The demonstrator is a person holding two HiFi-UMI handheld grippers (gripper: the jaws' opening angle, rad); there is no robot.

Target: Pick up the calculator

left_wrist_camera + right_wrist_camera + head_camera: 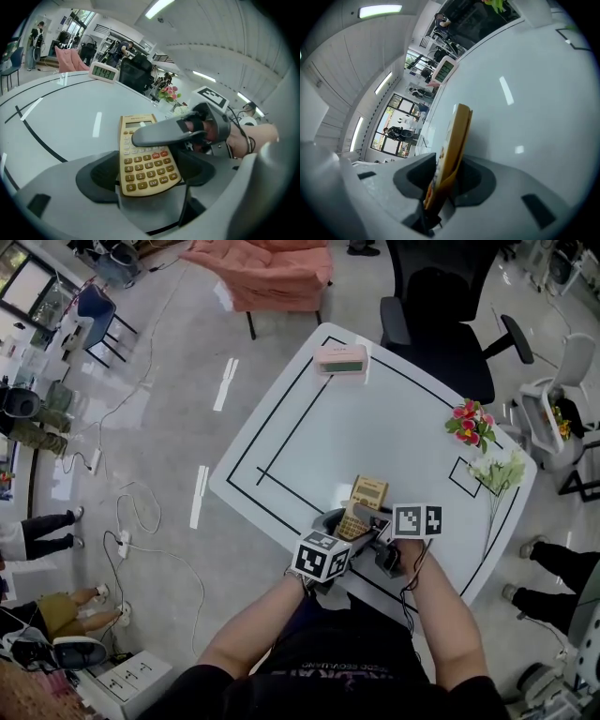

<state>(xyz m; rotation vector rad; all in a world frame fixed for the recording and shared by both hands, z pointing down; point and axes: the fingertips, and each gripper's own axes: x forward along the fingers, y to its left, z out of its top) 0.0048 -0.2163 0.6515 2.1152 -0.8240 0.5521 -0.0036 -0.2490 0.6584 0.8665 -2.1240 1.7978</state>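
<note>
A white table [394, 427] with rounded corners fills the middle of the head view, marked with black tape lines [281, 442] that run parallel to its edges. A pink digital clock [341, 359] stands at its upper edge. At the right edge lie red and pink flowers [472, 424] and, just below them, white flowers [502, 470] beside a small taped square [464, 477].

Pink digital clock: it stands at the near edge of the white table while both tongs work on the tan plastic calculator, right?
Wrong edge. The head view shows the pink digital clock at the far edge of the white table. The left tongs and right tongs are indeed both on the tan plastic calculator.
</note>
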